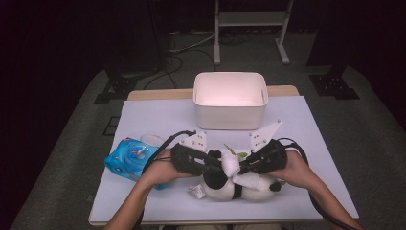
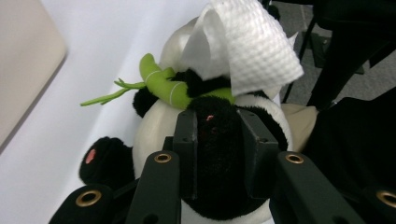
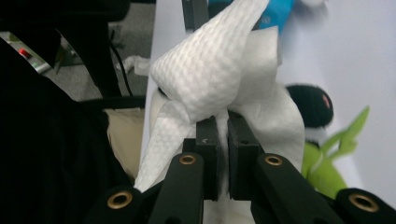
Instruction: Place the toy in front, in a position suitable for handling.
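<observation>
A black and white plush panda (image 1: 242, 188) lies on the white table cover (image 1: 158, 112) near its front edge, with a green bamboo sprig (image 2: 161, 84) at its chest. My left gripper (image 1: 216, 165) is shut on a black limb of the panda (image 2: 217, 140). My right gripper (image 1: 239, 167) comes in from the right and is shut on a white paper tissue (image 3: 210, 70). The tissue (image 1: 231, 163) hangs bunched over the panda, between the two grippers. In the left gripper view the tissue (image 2: 247, 42) drapes over the toy's upper part.
A white rectangular bin (image 1: 230, 98) stands open at the back middle of the table. A blue pack of wipes (image 1: 129, 160) lies at the left, just beside the left hand. A metal stand (image 1: 251, 28) is on the floor beyond the table.
</observation>
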`<state>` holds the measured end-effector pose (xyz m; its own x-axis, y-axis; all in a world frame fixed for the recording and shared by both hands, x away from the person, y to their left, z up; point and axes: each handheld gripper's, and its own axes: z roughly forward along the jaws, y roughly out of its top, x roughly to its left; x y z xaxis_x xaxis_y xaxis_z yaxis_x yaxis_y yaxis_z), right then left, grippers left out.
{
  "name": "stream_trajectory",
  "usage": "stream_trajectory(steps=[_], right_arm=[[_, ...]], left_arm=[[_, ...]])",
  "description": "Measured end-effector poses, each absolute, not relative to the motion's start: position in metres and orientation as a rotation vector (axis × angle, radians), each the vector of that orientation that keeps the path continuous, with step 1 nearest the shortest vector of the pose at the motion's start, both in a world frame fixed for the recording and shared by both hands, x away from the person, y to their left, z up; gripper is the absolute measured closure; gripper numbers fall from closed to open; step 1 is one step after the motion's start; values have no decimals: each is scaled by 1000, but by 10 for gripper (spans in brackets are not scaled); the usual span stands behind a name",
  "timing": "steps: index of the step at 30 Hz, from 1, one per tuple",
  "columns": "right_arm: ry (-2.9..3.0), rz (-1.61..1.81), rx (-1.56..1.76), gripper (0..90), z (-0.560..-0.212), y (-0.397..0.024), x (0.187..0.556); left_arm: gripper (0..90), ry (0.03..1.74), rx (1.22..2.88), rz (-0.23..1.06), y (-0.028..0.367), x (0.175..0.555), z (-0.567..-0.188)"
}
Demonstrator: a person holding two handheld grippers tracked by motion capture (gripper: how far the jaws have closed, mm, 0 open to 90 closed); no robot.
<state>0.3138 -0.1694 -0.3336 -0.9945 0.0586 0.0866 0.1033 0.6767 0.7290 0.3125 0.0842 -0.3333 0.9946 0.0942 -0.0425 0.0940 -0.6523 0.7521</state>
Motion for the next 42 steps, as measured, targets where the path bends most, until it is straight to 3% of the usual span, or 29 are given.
stream_trajectory(steps=[5, 18, 27, 42], right_arm=[[-2823, -1220, -106, 843, -333, -164, 310], [-2882, -1075, -213, 841, -338, -203, 301], [-2901, -1091, -179, 841, -339, -184, 302], [-2949, -1068, -324, 840, -336, -239, 276]], left_arm=[[706, 130, 2275, -14, 86, 311, -337], [708, 131, 2261, -8, 87, 307, -339], [720, 155, 2257, 13, 84, 310, -338], [720, 177, 2268, 52, 71, 322, -331]])
